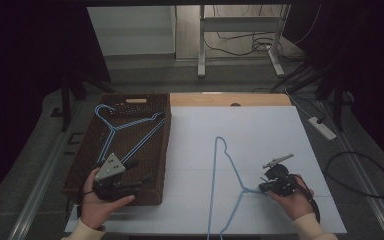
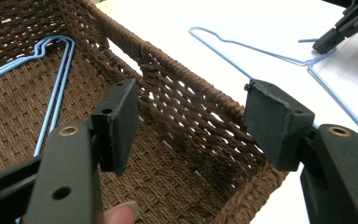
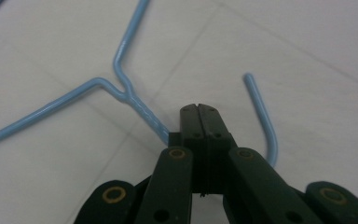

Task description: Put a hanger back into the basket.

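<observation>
Your right gripper (image 3: 198, 109) has its jaws pressed together on the blue hanger (image 1: 215, 175) at its neck — it lies flat on the desk (image 1: 260, 125). Your left gripper (image 2: 191, 126) hangs over the wicker basket (image 1: 80, 165) — jaws spread, gripping nothing.

The high view looks forward and down over the whole white surface (image 1: 260, 135). The left gripper view sits close above the brown woven wicker basket (image 2: 177, 98), facing across it. The right gripper view hangs close over the light-blue wire hanger (image 3: 121, 84), which all three views share.
</observation>
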{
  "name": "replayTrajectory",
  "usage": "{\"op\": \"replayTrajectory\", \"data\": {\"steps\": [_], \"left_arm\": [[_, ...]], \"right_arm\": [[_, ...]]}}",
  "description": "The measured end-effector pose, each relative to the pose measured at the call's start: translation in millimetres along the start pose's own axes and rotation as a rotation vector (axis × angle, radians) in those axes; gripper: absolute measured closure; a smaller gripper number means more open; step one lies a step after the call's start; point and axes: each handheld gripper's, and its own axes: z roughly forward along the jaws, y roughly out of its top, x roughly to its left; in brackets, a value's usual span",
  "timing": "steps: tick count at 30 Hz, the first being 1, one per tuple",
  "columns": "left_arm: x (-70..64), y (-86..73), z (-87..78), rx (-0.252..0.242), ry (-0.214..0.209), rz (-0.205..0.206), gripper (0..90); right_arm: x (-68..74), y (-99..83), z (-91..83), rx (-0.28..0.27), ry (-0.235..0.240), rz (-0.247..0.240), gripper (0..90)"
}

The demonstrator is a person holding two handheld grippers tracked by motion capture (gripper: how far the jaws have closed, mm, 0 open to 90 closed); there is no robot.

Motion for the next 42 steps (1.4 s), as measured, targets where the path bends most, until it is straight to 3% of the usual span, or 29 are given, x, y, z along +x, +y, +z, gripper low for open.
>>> {"op": "replayTrajectory", "data": {"steps": [14,17,25,29,34,38,42], "left_arm": [[0.8,-0.2,0.2,0.001,0.001,0.001,37.0],[0.9,-0.2,0.1,0.001,0.001,0.002,37.0],[0.0,0.1,0.7,0.001,-0.001,0.003,37.1],[0.7,-0.2,0.6,0.002,-0.001,0.001,37.1],[-0.1,0.2,0.0,0.0,-0.001,0.004,37.2],[-0.4,0.5,-0.1,-0.002,0.0,0.007,37.1],[-0.2,0.2,0.2,0.001,0.0,0.007,37.2]], "right_arm": [[37.7,-0.2,3.9,0.035,0.082,-0.087,90.0],[37.7,4.7,5.3,0.031,0.088,-0.094,89.9],[24.9,53.7,16.8,-0.067,0.075,-0.101,89.9],[28.1,76.7,28.6,-0.098,0.078,-0.14,89.9],[31.4,95.4,45.5,-0.089,0.044,-0.172,89.9],[27.3,103.7,55.4,-0.085,0.003,-0.165,89.9],[22.7,109.3,59.3,-0.108,0.0,-0.149,89.9]]}}
